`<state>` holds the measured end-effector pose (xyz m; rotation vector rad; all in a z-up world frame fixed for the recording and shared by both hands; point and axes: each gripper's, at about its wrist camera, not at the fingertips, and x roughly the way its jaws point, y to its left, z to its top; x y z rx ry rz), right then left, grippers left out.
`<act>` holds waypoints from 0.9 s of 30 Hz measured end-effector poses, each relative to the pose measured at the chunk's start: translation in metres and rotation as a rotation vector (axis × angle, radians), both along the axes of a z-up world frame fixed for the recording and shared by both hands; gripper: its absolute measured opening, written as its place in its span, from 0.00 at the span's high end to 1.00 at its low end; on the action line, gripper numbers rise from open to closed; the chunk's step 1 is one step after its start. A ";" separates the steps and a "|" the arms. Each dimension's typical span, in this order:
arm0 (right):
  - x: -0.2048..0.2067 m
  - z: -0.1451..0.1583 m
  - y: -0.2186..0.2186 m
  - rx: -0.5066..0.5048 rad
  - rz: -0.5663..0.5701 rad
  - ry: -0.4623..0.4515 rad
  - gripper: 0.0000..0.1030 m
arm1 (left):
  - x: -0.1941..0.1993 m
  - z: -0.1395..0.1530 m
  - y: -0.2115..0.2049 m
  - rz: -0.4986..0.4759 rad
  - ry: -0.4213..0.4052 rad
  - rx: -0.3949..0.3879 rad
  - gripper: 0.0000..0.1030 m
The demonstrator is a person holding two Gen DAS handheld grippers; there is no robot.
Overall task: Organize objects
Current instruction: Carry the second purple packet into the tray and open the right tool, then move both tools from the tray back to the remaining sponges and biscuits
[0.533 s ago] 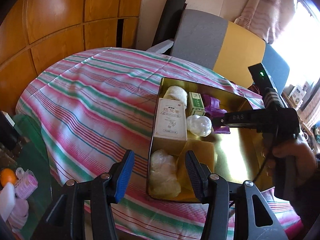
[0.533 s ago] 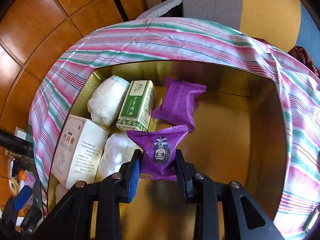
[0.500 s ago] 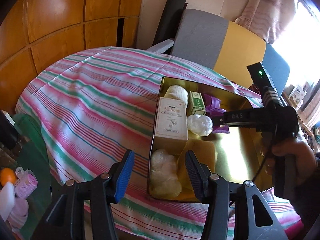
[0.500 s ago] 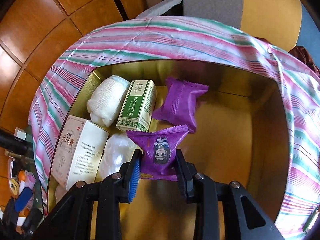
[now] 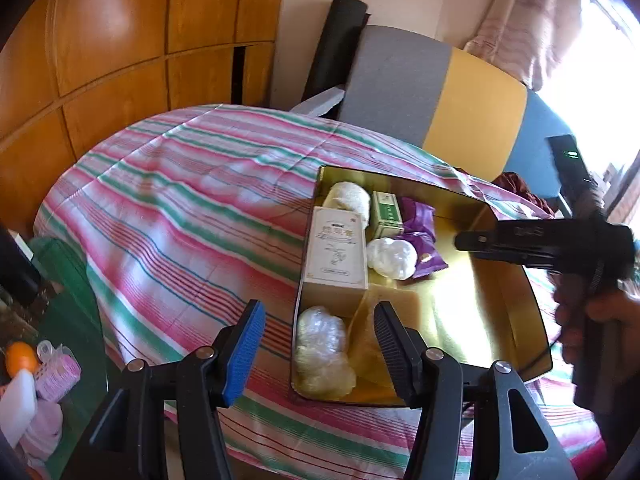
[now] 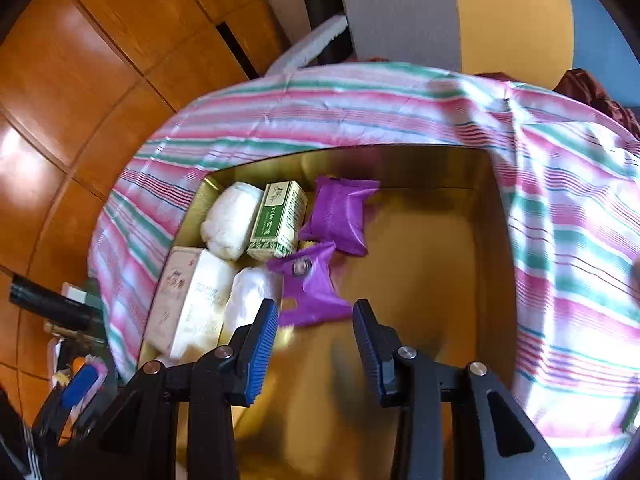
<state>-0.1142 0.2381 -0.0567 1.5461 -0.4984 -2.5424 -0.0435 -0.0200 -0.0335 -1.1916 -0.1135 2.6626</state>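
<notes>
A gold tin [image 5: 516, 300] lies on the striped cloth. It holds a white box [image 5: 336, 248], a green box [image 5: 386, 210], a cream roll [image 5: 348, 198], white wrapped lumps [image 5: 392, 258] and two purple packets [image 6: 340, 212]. The nearer purple packet [image 6: 308, 292] lies on the tin floor. Its near edge reaches between the fingertips of my right gripper [image 6: 316, 320], whose jaws are opening and do not press it. My left gripper [image 5: 316, 344] hovers over the tin's near corner. Its jaws are opening too, with nothing between them.
A striped tablecloth [image 5: 180, 208] covers the round table. A grey and yellow chair back [image 5: 432, 92] stands behind it, with wooden panels [image 5: 100, 40] to the left. Off the table's left edge sit an orange [image 5: 20, 356], pink rollers [image 5: 56, 368] and a white bottle.
My right gripper's jaws have parted and let go of the purple packet, which now rests in the tin. The right gripper has drawn back. My left jaws stand slightly wider.
</notes>
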 end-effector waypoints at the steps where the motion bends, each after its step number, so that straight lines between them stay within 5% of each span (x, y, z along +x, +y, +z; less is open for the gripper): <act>1: 0.008 0.004 0.004 -0.004 -0.001 0.010 0.62 | 0.001 0.002 0.002 -0.006 0.003 -0.004 0.43; 15: 0.117 0.018 0.092 0.055 -0.119 0.041 0.62 | 0.019 0.017 0.053 -0.149 0.038 -0.059 0.41; 27: 0.214 0.015 0.251 0.067 -0.557 0.017 0.62 | 0.025 0.020 0.117 -0.312 0.036 -0.092 0.41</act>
